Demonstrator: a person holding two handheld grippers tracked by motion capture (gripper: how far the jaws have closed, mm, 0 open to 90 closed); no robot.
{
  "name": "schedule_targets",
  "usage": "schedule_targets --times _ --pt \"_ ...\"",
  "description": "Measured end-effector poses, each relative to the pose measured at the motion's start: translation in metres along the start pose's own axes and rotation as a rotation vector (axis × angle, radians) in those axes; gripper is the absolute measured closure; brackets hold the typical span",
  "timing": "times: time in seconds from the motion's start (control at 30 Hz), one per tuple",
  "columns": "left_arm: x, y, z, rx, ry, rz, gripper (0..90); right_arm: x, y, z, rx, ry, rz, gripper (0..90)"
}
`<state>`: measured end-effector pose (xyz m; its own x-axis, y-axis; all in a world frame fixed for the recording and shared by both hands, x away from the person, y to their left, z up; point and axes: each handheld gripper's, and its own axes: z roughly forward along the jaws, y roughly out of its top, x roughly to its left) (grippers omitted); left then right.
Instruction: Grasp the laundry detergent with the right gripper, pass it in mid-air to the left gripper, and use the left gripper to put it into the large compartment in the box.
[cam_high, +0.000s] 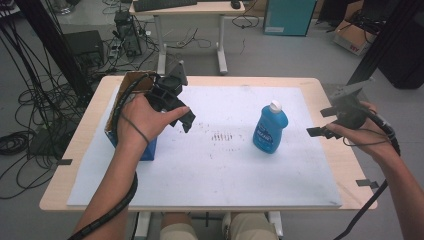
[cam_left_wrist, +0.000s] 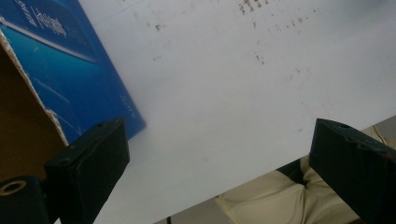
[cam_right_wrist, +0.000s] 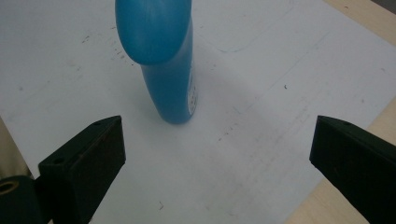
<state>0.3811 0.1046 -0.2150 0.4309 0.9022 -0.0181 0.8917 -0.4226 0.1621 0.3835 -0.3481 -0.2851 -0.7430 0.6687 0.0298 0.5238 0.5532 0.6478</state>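
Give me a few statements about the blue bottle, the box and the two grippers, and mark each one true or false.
1. The blue bottle stands upright on the white sheet. True.
2. The right gripper is clamped around the bottle. False: its jaws are spread open and stand apart from the bottle, to its right in the high view.
3. The bottle has a white cap. True.
4. The left gripper holds the cardboard box. False: its jaws are open and hold nothing, beside the box.
5. The bottle sits inside the box. False: it stands on the sheet, well away from the box at the table's left edge.
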Motion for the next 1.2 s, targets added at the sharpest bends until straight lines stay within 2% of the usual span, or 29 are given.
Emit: schedule_targets --times 0.2,0.5,0.87,1.2 --pt "-0.001 0.000 -0.001 0.005 0.000 0.005 5.6 0.004 -0.008 0.012 -0.016 0.014 -0.027 3.3" --pt "-0.002 0.001 0.000 -0.001 0.001 0.002 5.6 0.009 -0.015 0.026 -0.071 0.041 -0.070 2.9" --pt "-0.001 0.001 0.000 0.003 0.003 0.001 5.6 0.017 -0.019 0.050 -0.131 0.077 -0.072 2.7" --pt "0.002 0.000 0.001 0.007 0.003 -0.004 5.6 0.021 -0.021 0.067 -0.165 0.088 -0.073 2.7"
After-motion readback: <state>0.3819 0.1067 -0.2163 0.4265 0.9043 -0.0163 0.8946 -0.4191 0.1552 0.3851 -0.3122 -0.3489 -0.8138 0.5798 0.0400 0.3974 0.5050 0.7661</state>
